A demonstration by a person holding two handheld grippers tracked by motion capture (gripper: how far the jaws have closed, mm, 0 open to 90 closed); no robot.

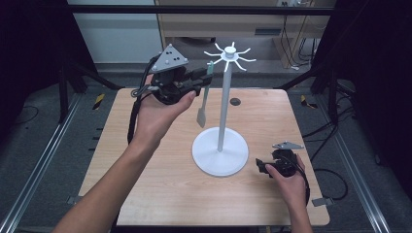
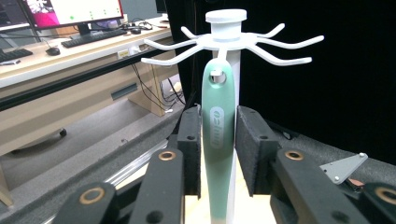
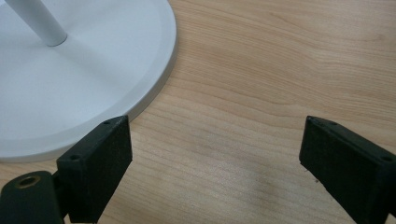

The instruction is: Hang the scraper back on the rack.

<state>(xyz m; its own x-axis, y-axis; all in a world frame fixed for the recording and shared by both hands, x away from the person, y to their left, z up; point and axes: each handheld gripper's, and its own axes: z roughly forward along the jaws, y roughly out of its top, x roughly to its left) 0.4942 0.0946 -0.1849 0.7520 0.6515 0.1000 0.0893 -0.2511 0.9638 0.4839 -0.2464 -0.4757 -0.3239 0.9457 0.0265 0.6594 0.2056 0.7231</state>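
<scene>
We hold the left gripper raised above the far left part of the wooden bench, its jaws closed on the mint-green handle of a spatula that hangs blade-down beside the white stand. In the left gripper view the green handle stands upright between the two black padded jaws, both pads pressed against its sides. The hole at the handle's top sits just under the ring of curved hooks that crowns the stand's pole, close to one short hook at the centre, though we cannot tell whether the hole is already threaded on it. From the high view the spatula's grey blade points down toward the bench, clear of the surface and just left of the pole.

Our right gripper rests low at the near right of the bench, just beside the stand's round white base. Its jaws are spread wide with nothing between them; in the right gripper view they frame bare wood grain, and the rim of the white base curves past the left jaw, with the foot of the pole rising at the top left corner.

A desk with a monitor and keyboard stands in the room behind.
</scene>
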